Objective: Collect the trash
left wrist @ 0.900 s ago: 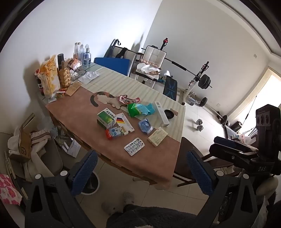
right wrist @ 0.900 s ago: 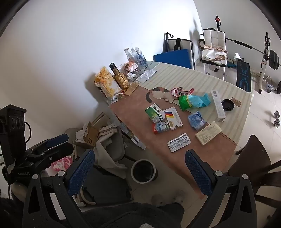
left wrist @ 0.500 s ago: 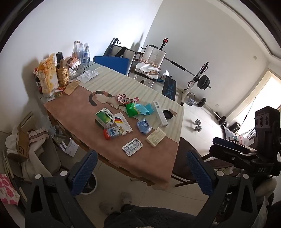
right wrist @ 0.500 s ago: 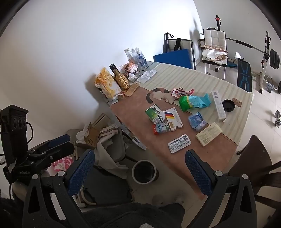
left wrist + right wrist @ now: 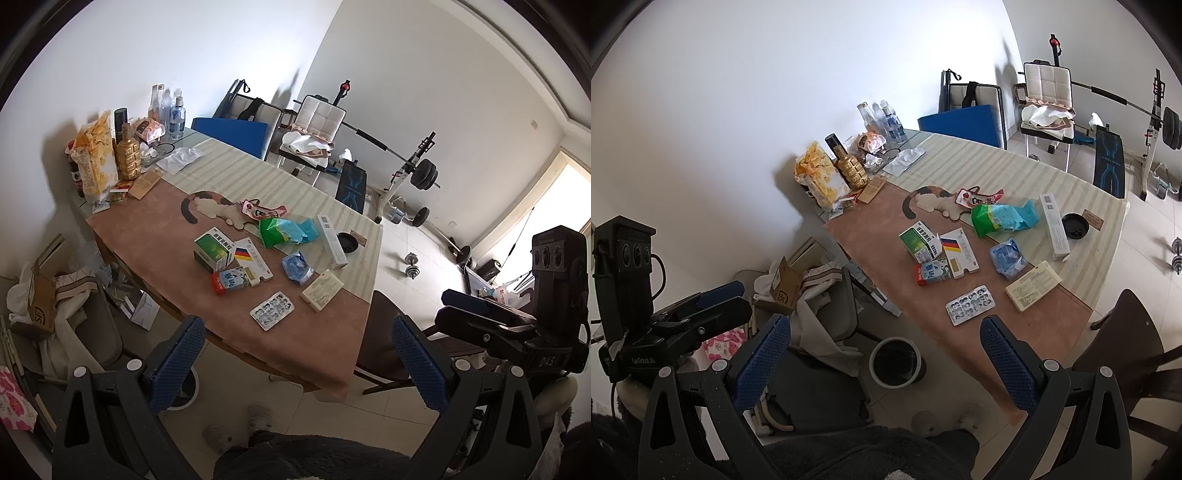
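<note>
Both grippers wide open, holding nothing

Ahead of the left gripper (image 5: 295, 363) and right gripper (image 5: 884, 360), trash lies on the table (image 5: 1027, 325): one pill sheet (image 5: 970, 304) nearest, stiff and light (pinch its edge), two crinkly soft bags (image 5: 1003, 218), five light boxes (image 5: 920, 244). One bin (image 5: 895, 362) stands below.

Both grippers are held side by side, tilted downward. The left gripper (image 5: 297, 363) has its jaws spread wide and empty. The right gripper (image 5: 882, 363) is the same: wide apart, nothing between.
</note>
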